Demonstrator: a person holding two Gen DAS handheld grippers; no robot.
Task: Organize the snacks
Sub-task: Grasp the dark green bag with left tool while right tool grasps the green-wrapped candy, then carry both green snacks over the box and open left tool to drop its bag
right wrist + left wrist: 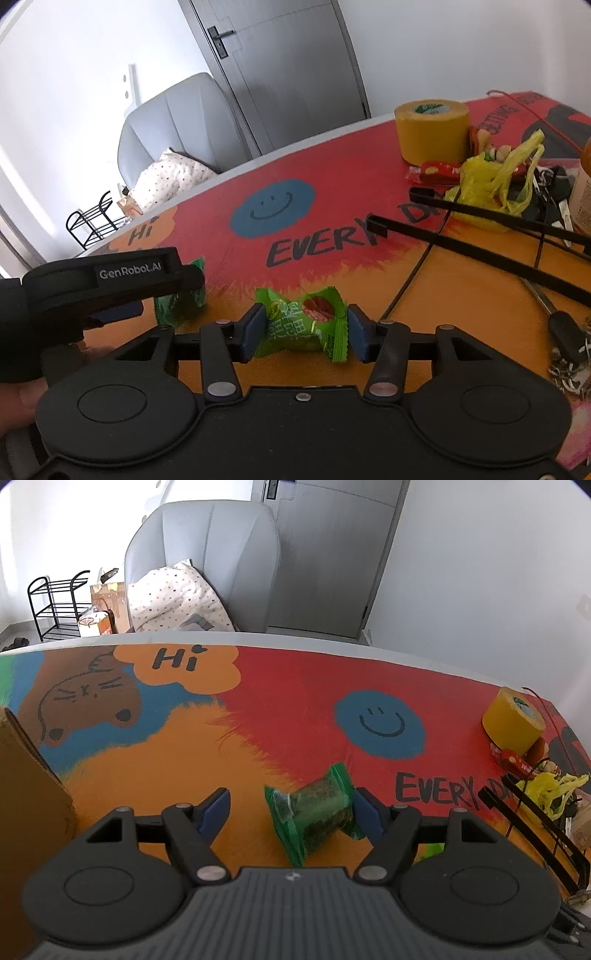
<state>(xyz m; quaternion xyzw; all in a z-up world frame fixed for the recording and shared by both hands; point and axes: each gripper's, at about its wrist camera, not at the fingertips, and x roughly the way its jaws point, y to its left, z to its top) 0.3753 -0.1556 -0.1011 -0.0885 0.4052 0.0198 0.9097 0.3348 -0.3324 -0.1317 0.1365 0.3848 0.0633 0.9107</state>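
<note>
The left tool (pixel 291 808) hung with its jaws apart around a dark green snack packet (pixel 314 814) lying on the painted surface (pixel 295 686). The right tool (pixel 304 328) was clamped on a light green candy wrapper (pixel 301 323) just above the surface — a yellow tape roll (pixel 432 131) stood near the far right edge.

On the desk (pixel 369 177) we list one snack packet (pixel 306 325) between the right tongs (pixel 306 328), another packet (pixel 314 812) to its left. Behind both, at right, we note a tape roll (pixel 430 133) beside a plastic bag (pixel 491 184).
</note>
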